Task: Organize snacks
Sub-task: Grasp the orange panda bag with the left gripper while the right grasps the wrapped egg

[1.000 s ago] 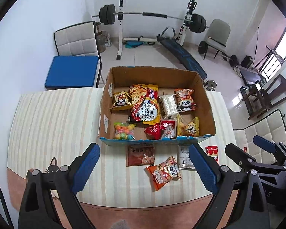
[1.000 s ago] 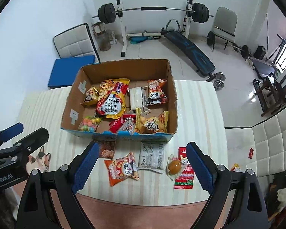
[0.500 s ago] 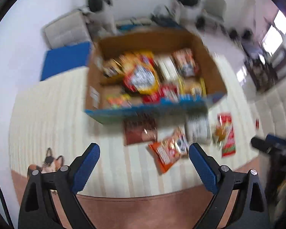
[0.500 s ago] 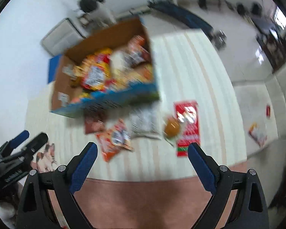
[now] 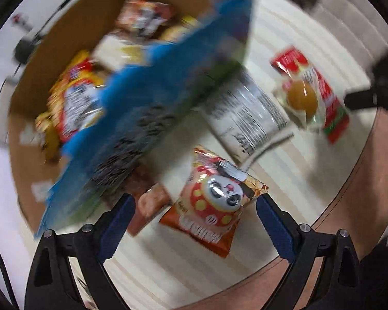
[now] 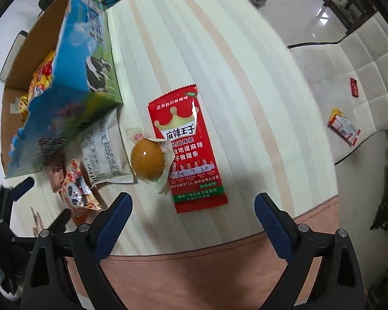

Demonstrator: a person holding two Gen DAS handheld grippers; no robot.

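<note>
A cardboard box (image 5: pixel 147 118) with a blue printed front holds several snack packs. Loose on the striped table in front of it lie an orange panda snack bag (image 5: pixel 214 206), a brown packet (image 5: pixel 150 204), a white printed packet (image 5: pixel 245 108), a wrapped brown egg (image 6: pixel 147 160) and a long red spicy-strip packet (image 6: pixel 188 152). My left gripper (image 5: pixel 194 222) is open just above the panda bag. My right gripper (image 6: pixel 191 222) is open, low over the table's near edge just short of the red packet's near end. The left wrist view is motion-blurred.
The striped tablecloth (image 6: pixel 219 51) ends at a pinkish table edge (image 6: pixel 194 258) close to both grippers. A white padded seat (image 6: pixel 362 64) at the right carries a small red item (image 6: pixel 353 91) and a snack packet (image 6: pixel 344 126). The other gripper (image 6: pixel 13 206) shows at the far left.
Both grippers have dropped down and forward toward the loose snacks; the left now hangs over the panda bag, the right over the red packet and egg. Both stayed open.
</note>
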